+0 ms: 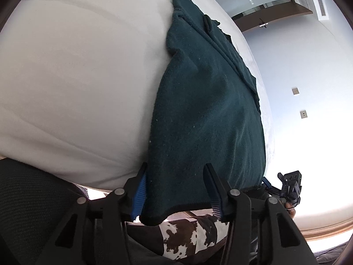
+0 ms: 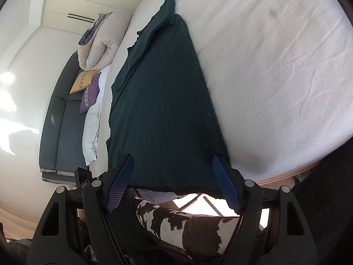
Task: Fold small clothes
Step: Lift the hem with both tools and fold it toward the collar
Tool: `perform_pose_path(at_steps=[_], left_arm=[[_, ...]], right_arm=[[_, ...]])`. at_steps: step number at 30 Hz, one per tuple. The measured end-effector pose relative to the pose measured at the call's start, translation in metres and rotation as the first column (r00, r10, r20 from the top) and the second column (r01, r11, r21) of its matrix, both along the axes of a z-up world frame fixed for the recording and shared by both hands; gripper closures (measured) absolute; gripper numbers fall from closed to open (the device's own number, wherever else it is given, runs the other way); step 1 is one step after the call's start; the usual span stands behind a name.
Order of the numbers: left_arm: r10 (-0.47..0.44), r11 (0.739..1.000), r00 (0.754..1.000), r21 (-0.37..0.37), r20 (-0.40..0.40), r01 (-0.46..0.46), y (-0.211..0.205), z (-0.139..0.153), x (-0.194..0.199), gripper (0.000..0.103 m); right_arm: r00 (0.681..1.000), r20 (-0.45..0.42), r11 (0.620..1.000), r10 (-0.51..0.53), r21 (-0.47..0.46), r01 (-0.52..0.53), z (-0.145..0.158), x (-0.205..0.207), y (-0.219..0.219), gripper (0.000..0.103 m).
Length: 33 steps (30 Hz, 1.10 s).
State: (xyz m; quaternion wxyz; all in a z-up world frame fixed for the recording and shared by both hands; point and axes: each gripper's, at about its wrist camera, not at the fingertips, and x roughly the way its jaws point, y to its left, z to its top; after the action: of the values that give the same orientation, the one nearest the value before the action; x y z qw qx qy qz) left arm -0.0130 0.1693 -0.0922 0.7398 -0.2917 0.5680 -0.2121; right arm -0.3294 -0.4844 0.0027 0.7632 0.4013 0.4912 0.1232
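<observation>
Nearest: cow-print fabric (image 1: 187,236) sat below both grippers, brown/white patches, prob. the person's clothing, can't confirm.

L gripper (image 1: 176,172): jaws part spread, blue pads (image 1: 139,195) either side of the dark green garment (image 1: 205,110) near hem. Left pad lay right at the cloth's left edge, right pad over the cloth surface. No pinch visible, hem hung loose between the fingers.

R gripper (image 2: 173,161): jaws spread wide, straddling the same garment's (image 2: 163,101) near hem. Right pad (image 2: 225,181) sat at the hem's right corner, touching or just beside it, can't tell which. Left pad apart from cloth.

Garment lay flat on white bed (image 1: 77,77), near hem overhanging the bed edge, folded layers w/ seams toward the far end, narrow tip pointing away.

Further out in R view: rolled duvet (image 2: 106,39), yellow + purple cushions (image 2: 83,81), dark sofa (image 2: 64,128) past the bed. L view: wall w/ sockets (image 1: 295,91).
</observation>
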Motion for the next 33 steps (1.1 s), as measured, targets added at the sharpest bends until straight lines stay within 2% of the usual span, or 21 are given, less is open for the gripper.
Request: perform_pose_path(at_steps=[1, 3, 5, 9, 14, 21, 23, 25, 27, 31, 33], left_arm=[[0.009, 1.0, 1.0, 0.024, -0.005, -0.009, 0.001, -0.001, 0.0, 0.075], [0.036, 0.998, 0.999, 0.05, -0.025, -0.035, 0.006, -0.003, 0.001, 0.094], [0.051, 0.998, 0.998, 0.033, -0.029, -0.05, 0.01, -0.006, 0.001, 0.096], [0.034, 0.997, 0.999, 0.068, -0.014, -0.033, 0.004, -0.003, 0.001, 0.097], [0.04, 0.998, 0.999, 0.055, -0.016, -0.04, 0.008, -0.006, 0.0, 0.097], [0.035, 0.998, 0.999, 0.059, -0.009, -0.035, 0.009, -0.002, -0.002, 0.098], [0.035, 0.998, 0.999, 0.055, -0.006, -0.035, 0.01, -0.001, -0.003, 0.098], [0.036, 0.998, 0.999, 0.055, -0.002, -0.036, 0.01, 0.001, -0.005, 0.098], [0.036, 0.998, 0.999, 0.054, 0.003, -0.036, 0.01, 0.003, -0.005, 0.098], [0.04, 0.998, 0.999, 0.043, 0.018, -0.041, 0.013, 0.009, -0.007, 0.098], [0.046, 0.998, 0.999, 0.03, 0.03, -0.047, 0.015, 0.013, -0.008, 0.098]], right_arm=[[1.0, -0.003, 1.0, 0.0, -0.002, 0.0, 0.0, -0.001, -0.001, 0.03], [1.0, -0.012, 1.0, 0.001, -0.005, -0.001, -0.002, -0.001, -0.003, 0.03], [1.0, -0.02, 1.0, 0.005, -0.009, -0.005, -0.003, -0.001, -0.003, 0.03], [0.999, -0.033, 0.999, -0.019, -0.04, 0.018, 0.0, -0.001, -0.007, 0.03], [0.997, -0.072, 0.998, -0.029, -0.057, 0.025, -0.005, -0.002, -0.018, 0.03], [0.994, -0.099, 0.997, 0.055, -0.041, -0.059, -0.026, 0.008, 0.006, 0.032], [0.993, -0.097, 0.997, 0.061, -0.036, -0.065, -0.028, 0.008, 0.008, 0.041], [0.994, -0.099, 0.998, 0.055, -0.03, -0.058, -0.031, 0.006, 0.005, 0.06], [0.994, -0.104, 0.998, 0.043, -0.031, -0.046, -0.035, 0.002, 0.002, 0.075], [0.996, -0.081, 0.998, 0.037, -0.039, -0.041, -0.033, -0.001, 0.002, 0.09], [0.998, -0.058, 0.999, 0.037, -0.032, -0.039, -0.028, -0.002, 0.004, 0.093]])
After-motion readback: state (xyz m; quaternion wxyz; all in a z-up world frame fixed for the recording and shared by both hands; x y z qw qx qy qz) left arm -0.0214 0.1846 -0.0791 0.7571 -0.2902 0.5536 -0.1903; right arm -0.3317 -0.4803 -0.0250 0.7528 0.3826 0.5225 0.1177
